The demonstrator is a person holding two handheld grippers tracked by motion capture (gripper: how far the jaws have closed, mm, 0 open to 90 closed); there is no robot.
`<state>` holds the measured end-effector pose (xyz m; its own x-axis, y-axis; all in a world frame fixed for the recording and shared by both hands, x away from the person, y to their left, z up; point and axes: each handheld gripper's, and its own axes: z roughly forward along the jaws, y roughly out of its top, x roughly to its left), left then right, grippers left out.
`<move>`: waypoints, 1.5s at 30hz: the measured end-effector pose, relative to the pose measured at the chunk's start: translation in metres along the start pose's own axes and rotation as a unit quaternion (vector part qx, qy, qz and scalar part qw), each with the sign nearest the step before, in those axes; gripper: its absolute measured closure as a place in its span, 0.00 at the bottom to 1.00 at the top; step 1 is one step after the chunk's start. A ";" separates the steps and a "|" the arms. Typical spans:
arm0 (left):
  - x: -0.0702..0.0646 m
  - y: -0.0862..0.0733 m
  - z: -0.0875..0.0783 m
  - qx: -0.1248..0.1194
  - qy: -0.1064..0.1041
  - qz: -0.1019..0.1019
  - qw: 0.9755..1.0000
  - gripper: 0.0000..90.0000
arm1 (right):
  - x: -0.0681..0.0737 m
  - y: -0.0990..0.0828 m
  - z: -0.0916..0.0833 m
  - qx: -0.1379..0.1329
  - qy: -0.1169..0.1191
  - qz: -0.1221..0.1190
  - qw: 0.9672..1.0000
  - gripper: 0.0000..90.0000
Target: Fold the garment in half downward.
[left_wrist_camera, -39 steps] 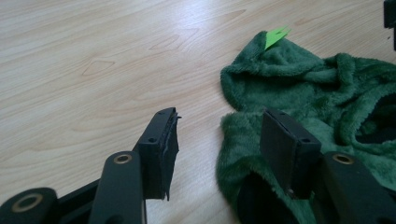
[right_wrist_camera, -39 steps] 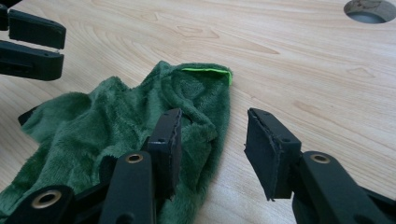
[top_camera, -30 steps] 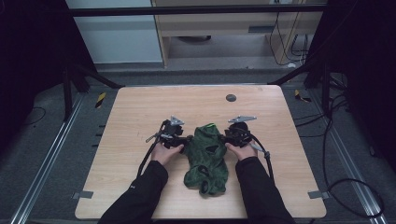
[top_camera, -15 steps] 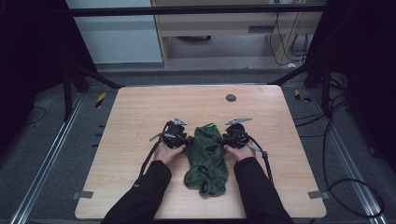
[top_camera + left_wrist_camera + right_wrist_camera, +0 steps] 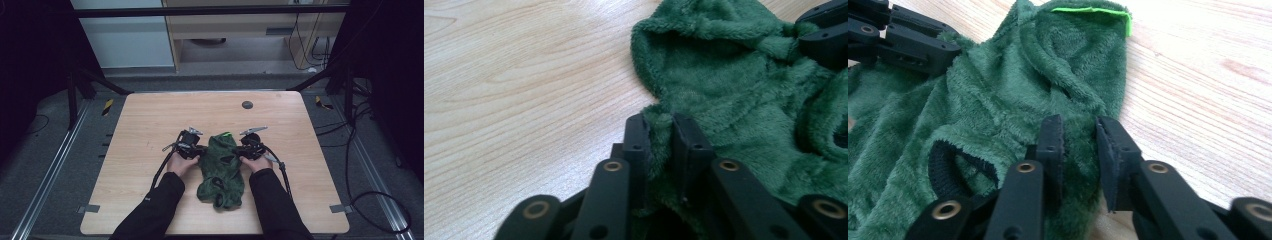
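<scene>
Right gripper view: neon tag [image 5: 1093, 10] on green fleece [image 5: 1013, 90]; both tools just closing, pinching fleece edges.

A fleece garment [image 5: 221, 170] lies on the table [image 5: 150, 125], nearer its front edge than its back edge, about midway between the left and right edges. The left gripper [image 5: 196, 149] sits at the garment's left side, the right gripper [image 5: 243, 150] at its right side. A small round disc [image 5: 247, 105] lies behind them, near the back edge.
</scene>
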<state>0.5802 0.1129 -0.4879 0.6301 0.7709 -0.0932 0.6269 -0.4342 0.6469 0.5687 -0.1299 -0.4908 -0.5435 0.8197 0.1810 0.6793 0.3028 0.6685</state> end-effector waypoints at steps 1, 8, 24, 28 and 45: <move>0.000 0.000 0.000 0.001 0.000 0.003 1.000 0.89 | 0.000 0.000 0.000 0.000 0.000 -0.001 1.000 0.85; -0.001 0.001 -0.001 0.004 -0.001 0.000 1.000 0.92 | 0.004 0.005 0.002 0.013 -0.007 -0.002 1.000 0.93; -0.004 0.008 -0.013 -0.001 -0.001 0.013 1.000 0.93 | 0.005 0.011 -0.008 -0.001 0.000 -0.005 1.000 0.95; -0.007 0.013 -0.022 -0.013 -0.002 0.019 1.000 0.93 | 0.008 0.015 -0.013 -0.009 0.003 -0.012 1.000 0.96; -0.027 0.018 -0.060 -0.052 0.002 0.057 0.997 0.93 | 0.022 0.022 -0.049 -0.060 0.018 -0.042 0.997 0.95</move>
<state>0.5471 0.1120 -0.4284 0.6927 0.7212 -0.0107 0.4997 -0.4692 0.7281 0.5475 -0.1294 -0.4370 -0.6150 0.7752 0.1442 0.5674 0.3081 0.7636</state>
